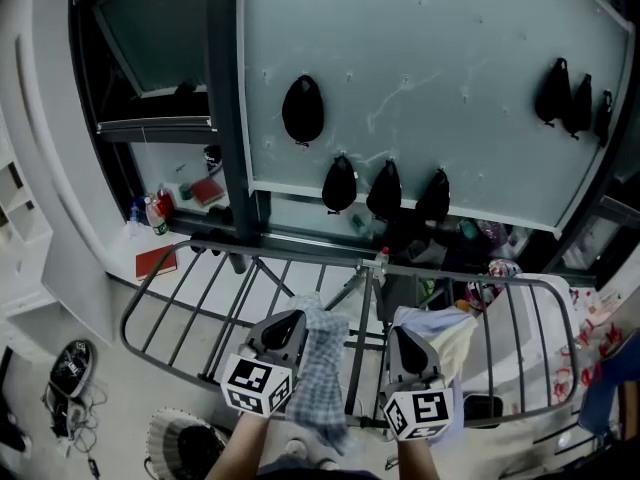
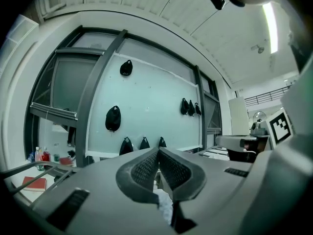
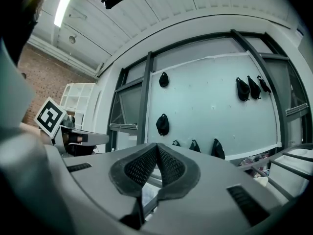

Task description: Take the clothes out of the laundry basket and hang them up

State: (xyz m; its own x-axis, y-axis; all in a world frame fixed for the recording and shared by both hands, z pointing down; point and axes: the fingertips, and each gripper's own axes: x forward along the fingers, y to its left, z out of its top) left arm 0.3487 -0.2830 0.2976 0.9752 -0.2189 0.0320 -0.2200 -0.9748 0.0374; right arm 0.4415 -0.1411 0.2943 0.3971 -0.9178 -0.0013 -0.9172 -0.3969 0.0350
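Note:
A grey checked cloth hangs down between my two grippers over the metal drying rack. Its top edge sits at the tips of my left gripper, whose jaws are shut on it. In the left gripper view the pads meet, and a bit of pale cloth shows in the gap below them. My right gripper is just right of the cloth. Its pads are pressed together with nothing seen between them. A round woven basket stands on the floor at the lower left.
A light blue and cream garment lies over the rack behind the right gripper. Several black bags hang on the frosted glass wall ahead. Bottles and a red book sit on the sill at left. Cluttered items stand at the right.

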